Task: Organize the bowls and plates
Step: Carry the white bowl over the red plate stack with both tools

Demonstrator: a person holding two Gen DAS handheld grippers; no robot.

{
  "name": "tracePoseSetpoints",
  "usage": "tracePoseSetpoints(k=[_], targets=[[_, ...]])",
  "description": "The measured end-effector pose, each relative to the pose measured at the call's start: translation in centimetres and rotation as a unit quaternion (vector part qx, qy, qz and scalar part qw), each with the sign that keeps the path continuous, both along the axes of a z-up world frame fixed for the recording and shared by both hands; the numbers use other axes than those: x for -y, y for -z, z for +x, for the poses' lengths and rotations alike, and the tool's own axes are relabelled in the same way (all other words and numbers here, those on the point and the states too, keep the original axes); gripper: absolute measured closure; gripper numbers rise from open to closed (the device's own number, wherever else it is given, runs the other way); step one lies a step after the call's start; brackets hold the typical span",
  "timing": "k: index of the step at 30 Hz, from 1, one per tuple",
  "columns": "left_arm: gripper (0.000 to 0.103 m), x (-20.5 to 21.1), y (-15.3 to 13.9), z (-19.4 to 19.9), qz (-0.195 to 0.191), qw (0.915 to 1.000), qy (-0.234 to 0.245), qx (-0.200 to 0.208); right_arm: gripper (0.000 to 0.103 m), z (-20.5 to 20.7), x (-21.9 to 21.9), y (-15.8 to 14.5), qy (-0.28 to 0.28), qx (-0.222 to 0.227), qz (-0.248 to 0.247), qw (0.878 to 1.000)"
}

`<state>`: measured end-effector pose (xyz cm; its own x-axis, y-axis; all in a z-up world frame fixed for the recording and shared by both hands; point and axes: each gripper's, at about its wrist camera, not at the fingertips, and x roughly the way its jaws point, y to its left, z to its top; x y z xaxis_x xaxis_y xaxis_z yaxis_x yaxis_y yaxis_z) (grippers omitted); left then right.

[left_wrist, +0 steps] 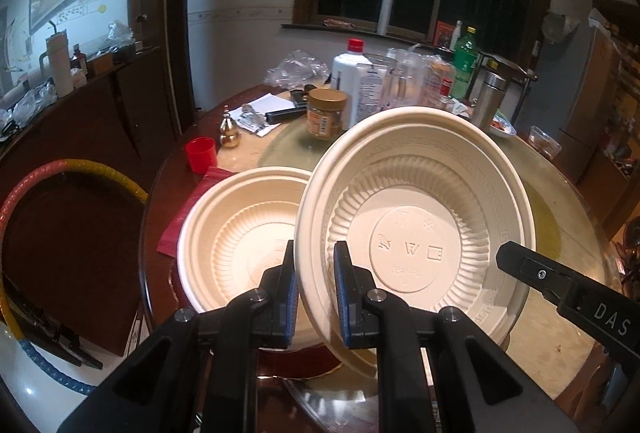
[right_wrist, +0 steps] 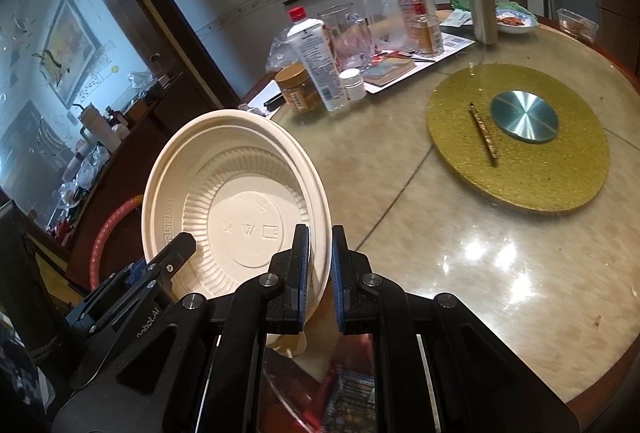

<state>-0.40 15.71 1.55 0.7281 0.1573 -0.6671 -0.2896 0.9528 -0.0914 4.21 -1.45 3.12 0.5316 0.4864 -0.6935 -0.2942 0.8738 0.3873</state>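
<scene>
A tilted bowl [left_wrist: 416,221] is gripped at its rim by both the left gripper [left_wrist: 316,289] and right gripper [right_wrist: 320,273] (jaws clamped); a second bowl [left_wrist: 240,241] is seen beside it.

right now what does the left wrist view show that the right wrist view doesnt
Only the left wrist view shows a second bowl lying flat behind the left claw, plus a red cup. Only the right wrist view shows the gold turntable with its metal disc. Both show the tilted bowl with both claws at its rim, and the brown-lidded jar.
</scene>
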Motion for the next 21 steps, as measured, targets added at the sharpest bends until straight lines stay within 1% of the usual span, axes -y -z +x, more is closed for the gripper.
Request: tracePoseSetpoints(k=[10,21], targets=[[0.089,-2.4,0.0,-0.1,0.000,0.9997,-0.026,-0.002,0.093,0.7,-2.8,0.3,-0.024,-0.005,0.000,1.000],[0.089,-4.4,0.7,0.2,0.001,0.9988,-0.048,-0.012,0.093,1.9,-5.7,0.9,-0.042,-0.012,-0.014,0.999]])
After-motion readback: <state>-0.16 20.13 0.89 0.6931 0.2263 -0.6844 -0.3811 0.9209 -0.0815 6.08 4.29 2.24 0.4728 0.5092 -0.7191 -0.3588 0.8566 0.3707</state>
